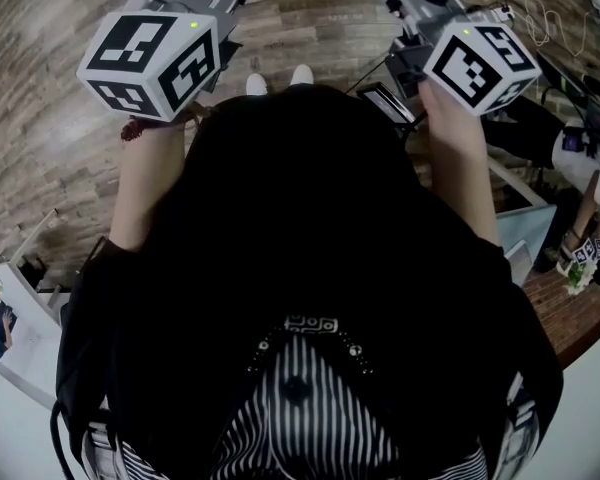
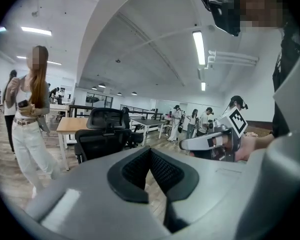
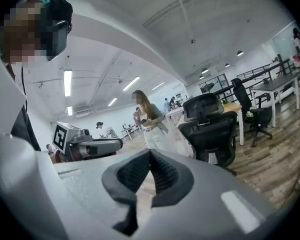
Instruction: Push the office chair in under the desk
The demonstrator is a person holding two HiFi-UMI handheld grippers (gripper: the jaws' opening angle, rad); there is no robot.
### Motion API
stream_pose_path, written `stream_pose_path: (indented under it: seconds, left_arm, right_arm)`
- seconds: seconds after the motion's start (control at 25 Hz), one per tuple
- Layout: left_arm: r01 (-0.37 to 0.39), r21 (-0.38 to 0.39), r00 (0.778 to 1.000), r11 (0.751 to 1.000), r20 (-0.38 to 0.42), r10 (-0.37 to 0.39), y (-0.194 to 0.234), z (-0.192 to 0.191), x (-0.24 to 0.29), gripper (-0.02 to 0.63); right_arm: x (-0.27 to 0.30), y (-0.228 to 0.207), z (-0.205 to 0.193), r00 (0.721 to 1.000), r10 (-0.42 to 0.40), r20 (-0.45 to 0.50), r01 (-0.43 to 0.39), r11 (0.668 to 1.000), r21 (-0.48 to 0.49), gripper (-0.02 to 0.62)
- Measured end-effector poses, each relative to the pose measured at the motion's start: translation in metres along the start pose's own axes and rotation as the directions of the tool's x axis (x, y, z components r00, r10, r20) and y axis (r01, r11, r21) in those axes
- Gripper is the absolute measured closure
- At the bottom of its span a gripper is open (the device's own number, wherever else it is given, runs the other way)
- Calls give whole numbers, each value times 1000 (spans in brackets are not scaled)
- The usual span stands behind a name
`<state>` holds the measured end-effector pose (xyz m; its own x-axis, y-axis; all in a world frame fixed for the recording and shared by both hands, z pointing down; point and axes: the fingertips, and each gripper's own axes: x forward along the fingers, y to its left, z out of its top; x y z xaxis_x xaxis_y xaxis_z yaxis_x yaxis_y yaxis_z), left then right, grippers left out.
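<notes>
The black mesh-backed office chair [image 2: 104, 136] stands upright on the grey-brown wood-plank floor [image 2: 5, 179]. Its long axis is vertical, with a curved padded headrest topping a tall backrest. Its back seems turned toward both cameras, so the seat faces away, toward the light wooden worktop [image 2: 70, 125] on white legs just behind it. The chair stands at that worktop's near edge; how far the seat reaches beneath it cannot be told. In the right gripper view the same chair [image 3: 210, 129] shows its wheeled base on the floor planks [image 3: 280, 149], and the worktop [image 3: 233, 107] shows past its right side.

The left claw [image 2: 151, 156] is fully closed: its dark, ribbed rubber pads meet at the tips in a narrow V set in a smooth grey shell, with nothing between them. The right claw [image 3: 151, 156] is closed and empty in the same way. Both are held in the air, pointing roughly level at the chair and well apart from it.

In the head view a white cube with black square markers [image 1: 155, 58] rides on the left claw, and a matching cube [image 1: 480, 63] rides on the right.

A person in white trousers [image 2: 27, 134] stands near the chair, to its left in both gripper views.
</notes>
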<state>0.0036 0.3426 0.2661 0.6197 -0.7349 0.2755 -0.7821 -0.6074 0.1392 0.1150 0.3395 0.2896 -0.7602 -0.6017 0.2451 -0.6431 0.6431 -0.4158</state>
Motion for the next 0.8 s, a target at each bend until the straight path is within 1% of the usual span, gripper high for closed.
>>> stream_pose_path:
  seconds: [0.08, 0.28, 0.48, 0.8]
  left_arm:
    - [-10, -6, 1000, 1000, -3, 10, -2, -1, 2, 607]
    - [-33, -21, 999, 999, -27, 33, -2, -3, 27, 607]
    - [-49, -16, 998, 999, -35, 49, -9, -8, 27, 607]
    - [-52, -16, 998, 999, -25, 52, -1, -5, 39, 607]
  right_arm:
    - [-2, -3, 1, 1000, 8, 1, -8, 1000, 2, 594]
    - [-1, -28, 4, 1000, 24, -13, -23, 1000, 11, 594]
    - [-4, -35, 2, 999, 36, -7, -36, 999, 23, 594]
    - [3, -45, 7, 999, 45, -8, -45, 999, 26, 594]
